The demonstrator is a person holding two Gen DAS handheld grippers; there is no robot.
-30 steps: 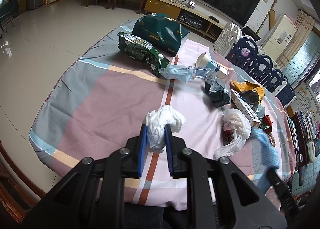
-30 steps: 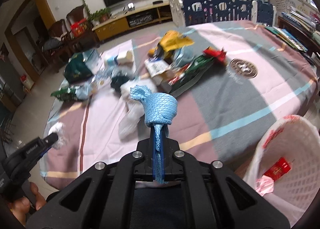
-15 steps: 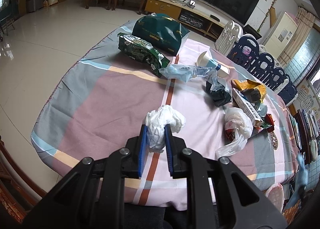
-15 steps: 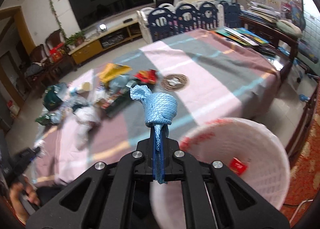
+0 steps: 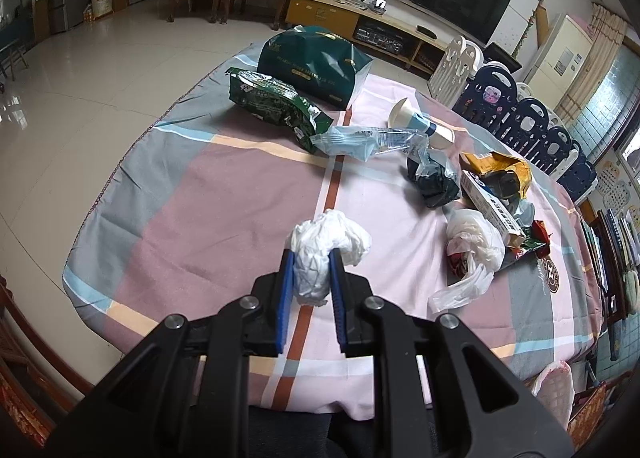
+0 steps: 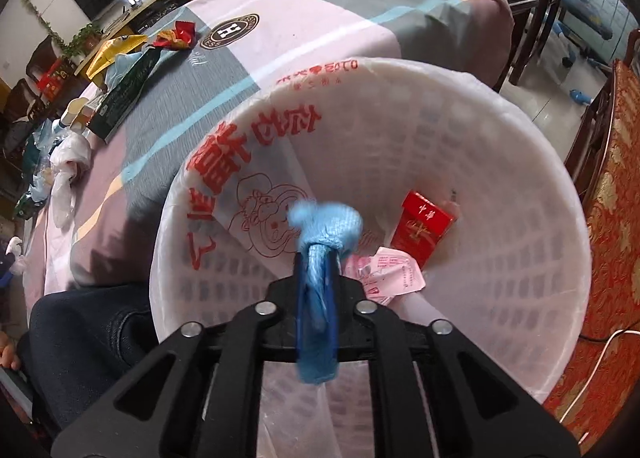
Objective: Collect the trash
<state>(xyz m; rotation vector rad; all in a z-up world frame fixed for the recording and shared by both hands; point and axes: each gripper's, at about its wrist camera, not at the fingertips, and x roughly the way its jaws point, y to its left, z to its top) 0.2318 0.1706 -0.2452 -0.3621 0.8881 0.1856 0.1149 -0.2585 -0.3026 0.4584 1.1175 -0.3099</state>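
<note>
Currently: right hand-held gripper point(image 6: 318, 278) above white basket point(image 6: 520, 194), pinching blue knotted bag point(image 6: 322, 230); red packet point(image 6: 422, 230) inside basket. Left hand-held gripper point(image 5: 311, 274) clamped on crumpled white bag point(image 5: 326, 246) above near desk point(image 5: 208, 210) edge.

The blue wad point(image 6: 325, 223) is motion-blurred, its lower end hidden between the jaws. The bin point(image 5: 554, 390) is cut off at the left view's near right edge. Box point(image 5: 492, 206) print is unreadable.

Tablecloth point(image 6: 320, 10) emblem point(image 6: 229, 31) reads "H".
</note>
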